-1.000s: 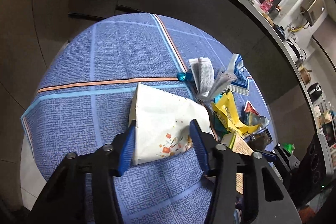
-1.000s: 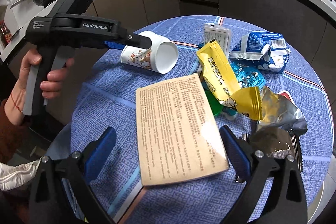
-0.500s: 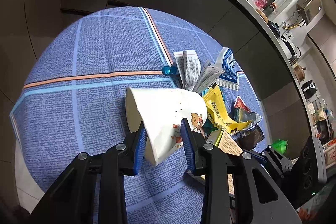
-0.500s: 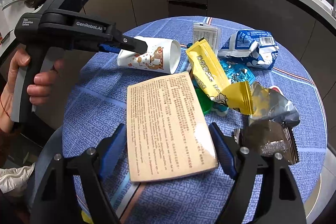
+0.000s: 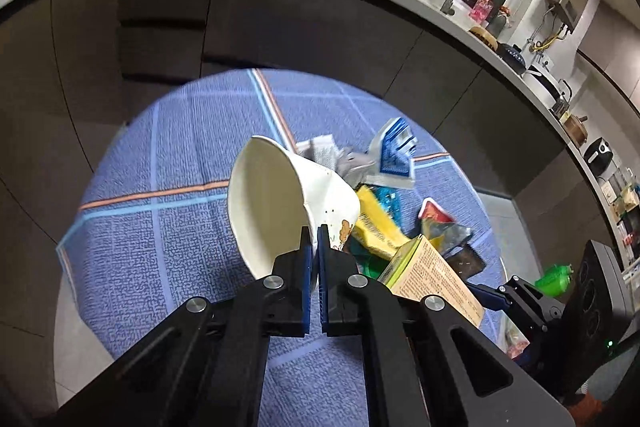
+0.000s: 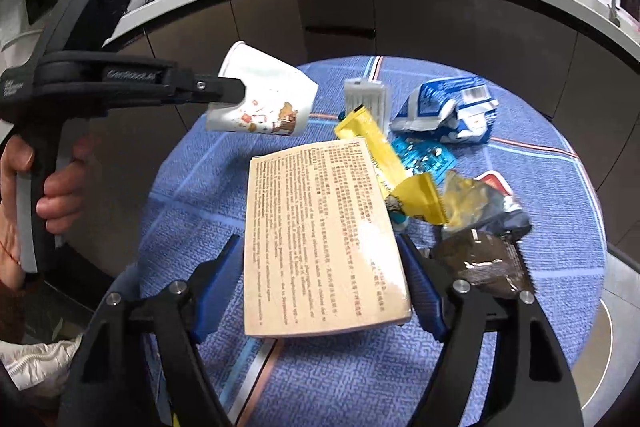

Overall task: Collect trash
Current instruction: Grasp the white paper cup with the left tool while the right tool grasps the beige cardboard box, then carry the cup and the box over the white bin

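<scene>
My left gripper (image 5: pixel 314 259) is shut on the rim wall of a white paper cup (image 5: pixel 280 211) with cartoon prints and holds it lifted above the round blue-clothed table (image 5: pixel 160 195). In the right wrist view the cup (image 6: pixel 264 99) hangs tilted in the air from that gripper (image 6: pixel 236 93). My right gripper (image 6: pixel 324 291) is shut on a tan printed box (image 6: pixel 320 235), one blue pad on each long side, and the box looks raised off the cloth. The box also shows in the left wrist view (image 5: pixel 432 275).
Loose wrappers lie on the table: a yellow packet (image 6: pixel 384 163), a blue-white bag (image 6: pixel 444 107), a grey leaflet (image 6: pixel 366 103), a blue foil wrapper (image 6: pixel 424 155), a silver crumpled bag (image 6: pixel 476 203), a brown wrapper (image 6: pixel 484 263). Dark cabinets (image 6: pixel 340 19) and a kitchen counter curve behind.
My left gripper closed on the cup and lifted it off the table. My right gripper closed in from both sides onto the tan box.
</scene>
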The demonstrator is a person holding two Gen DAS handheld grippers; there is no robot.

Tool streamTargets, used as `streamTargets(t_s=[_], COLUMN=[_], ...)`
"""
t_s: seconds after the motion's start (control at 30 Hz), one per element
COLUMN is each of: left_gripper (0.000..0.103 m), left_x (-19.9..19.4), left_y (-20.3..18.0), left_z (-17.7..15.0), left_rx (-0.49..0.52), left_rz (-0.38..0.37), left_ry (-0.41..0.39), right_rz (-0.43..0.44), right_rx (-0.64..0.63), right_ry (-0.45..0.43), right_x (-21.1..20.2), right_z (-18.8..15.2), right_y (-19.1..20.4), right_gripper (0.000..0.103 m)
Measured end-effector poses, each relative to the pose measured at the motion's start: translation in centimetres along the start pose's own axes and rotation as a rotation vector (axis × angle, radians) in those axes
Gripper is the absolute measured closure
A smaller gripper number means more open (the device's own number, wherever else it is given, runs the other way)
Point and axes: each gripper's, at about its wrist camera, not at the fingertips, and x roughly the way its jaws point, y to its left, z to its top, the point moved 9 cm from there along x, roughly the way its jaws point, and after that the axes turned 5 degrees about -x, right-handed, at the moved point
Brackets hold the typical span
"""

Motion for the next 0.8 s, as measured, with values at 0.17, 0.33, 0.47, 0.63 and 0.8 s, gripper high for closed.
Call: streamTargets(t_s=[0.17, 0.33, 0.47, 0.63, 0.8], left_gripper=[0.100, 0.100, 0.100, 0.100, 0.100], left_x=[-3.0, -5.3, -6.6, -7.2, -6.8], left_y=[-2.4, -4.4, -6.2, -8.5, -10.8], left_z=[-0.3, -0.8, -0.9, -1.5, -2.3], left_rx=[0.027, 0.050, 0.075, 0.094, 0.120], left_rz=[0.009, 0.016, 0.027, 0.009, -0.029], left_ry=[-0.060, -0.109, -0.140, -0.148, -0.137], right_rz=[-0.014, -0.034, -0.059, -0.089, -0.132], right_rx=[0.028, 0.059, 0.085, 0.114, 0.154], right_ry=[-0.059, -0.116, -0.163, -0.198, -0.222], right_x=[-2.8, -5.6, -7.8, -9.6, -11.4], right_z=[0.7, 1.2, 1.3, 1.2, 0.4], right_y=[-0.5, -1.0, -2.0, -3.5, -5.5], right_gripper=[0.027, 0.027, 0.027, 0.027, 0.027])
